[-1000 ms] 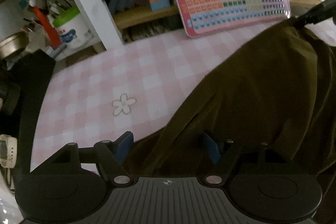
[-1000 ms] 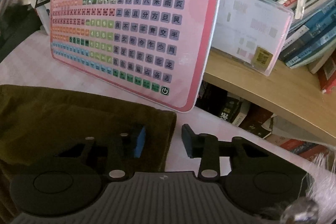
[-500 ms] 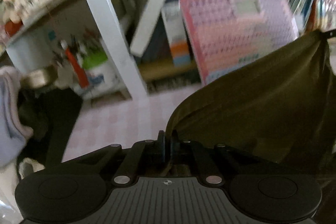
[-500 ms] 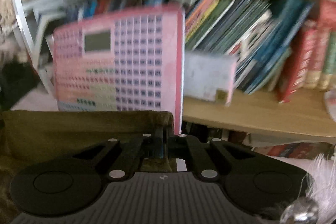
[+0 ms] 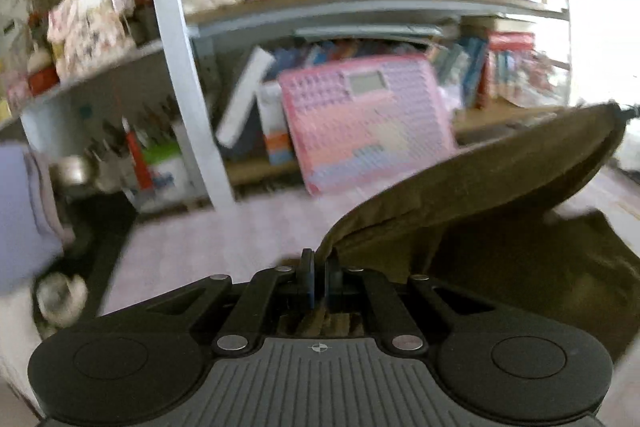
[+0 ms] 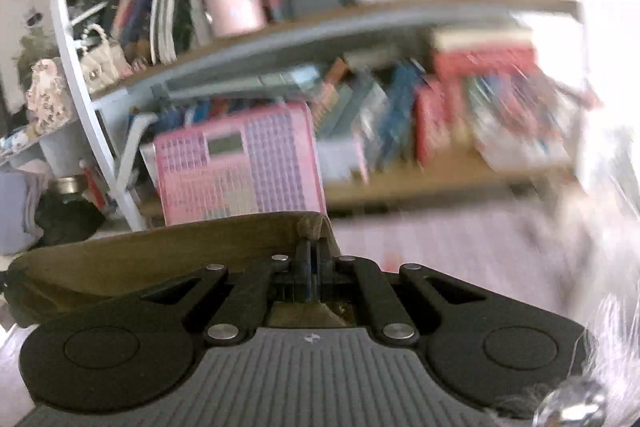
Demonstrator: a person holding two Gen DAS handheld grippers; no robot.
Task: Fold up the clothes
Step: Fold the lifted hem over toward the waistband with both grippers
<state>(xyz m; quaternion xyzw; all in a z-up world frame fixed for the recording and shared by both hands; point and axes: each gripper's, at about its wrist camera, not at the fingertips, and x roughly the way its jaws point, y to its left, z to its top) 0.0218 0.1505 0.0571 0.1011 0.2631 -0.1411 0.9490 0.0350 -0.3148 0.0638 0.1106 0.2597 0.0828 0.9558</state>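
home study: crammed bookshelves [image 6: 360, 39]

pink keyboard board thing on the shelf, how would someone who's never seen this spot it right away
Start at the wooden bookshelf behind the pink checked tablecloth. On its lowest board, left of the row of blurred books, a flat pink plastic learning pad leans upright. Unlike its neighbours, it is covered in a grid of small coloured keys and has a little grey screen near the top.

One garment [image 5: 500, 195], two tools, seemingly one keyboard toy [image 5: 366, 125].
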